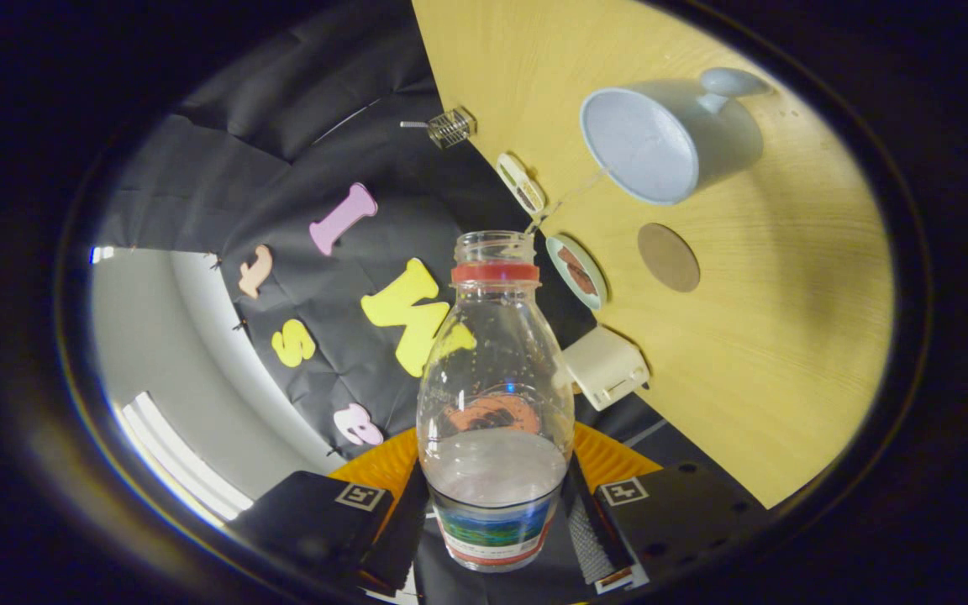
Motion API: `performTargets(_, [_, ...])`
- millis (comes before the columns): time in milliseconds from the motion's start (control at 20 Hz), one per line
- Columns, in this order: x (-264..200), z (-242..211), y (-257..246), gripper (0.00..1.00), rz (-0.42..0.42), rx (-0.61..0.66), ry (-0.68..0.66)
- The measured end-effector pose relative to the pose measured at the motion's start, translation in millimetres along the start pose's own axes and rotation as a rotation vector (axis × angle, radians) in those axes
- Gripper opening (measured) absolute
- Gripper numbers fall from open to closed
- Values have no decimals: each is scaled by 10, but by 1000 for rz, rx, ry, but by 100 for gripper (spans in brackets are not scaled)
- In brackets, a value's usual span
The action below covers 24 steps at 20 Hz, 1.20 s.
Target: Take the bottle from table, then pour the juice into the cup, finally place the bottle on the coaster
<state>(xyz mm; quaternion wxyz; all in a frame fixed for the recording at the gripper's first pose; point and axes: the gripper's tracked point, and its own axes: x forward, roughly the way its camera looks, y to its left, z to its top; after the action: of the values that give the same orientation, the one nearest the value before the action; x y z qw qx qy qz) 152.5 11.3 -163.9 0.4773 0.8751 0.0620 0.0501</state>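
Clamped between the jaws of the gripper point(494, 504), nearest the camera, is the bottle point(494, 403): both fingers point(400, 525) press on its labelled lower body, one on each side. It is clear plastic with a red collar under an uncapped mouth. A little clear liquid lies in its lower part, and a thin stream leaves the mouth toward the cup point(660, 139).

Whole view is rolled over, so the worktop point(753, 370) stands like a wall beyond the bottle's mouth; I judge the bottle is tipped well over for pouring. The cup, pale blue with a handle, stands on the worktop a little way in from the edge that meets the booth wall. Its open mouth faces the camera, and I cannot tell how much has collected inside. Near it, also inside that edge, lies the coaster point(668, 257), a bare brown disc.

Along the same edge sit a small dish point(576, 270) with something reddish in it, a white box point(607, 366) and another small round object point(520, 181), too small to make out.

As for progress: the bottle is taken and the pour is under way. Left to do, by my reading, are finishing the pour, righting the bottle and standing it on the coaster.
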Motion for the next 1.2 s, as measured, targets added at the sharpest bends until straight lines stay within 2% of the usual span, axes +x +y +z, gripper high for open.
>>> performTargets(250, [-44, 18, 211, 78, 88, 82, -12])
performTargets(700, [-38, 93, 194, 77, 79, 118, -16])
performTargets(950, [-64, 105, 118, 78, 66, 86, -19])
performTargets(1050, [-55, 121, -9, 78, 12, 34, -28])
performTargets(1200, [-77, 110, -270, 78, -107, -207, -23])
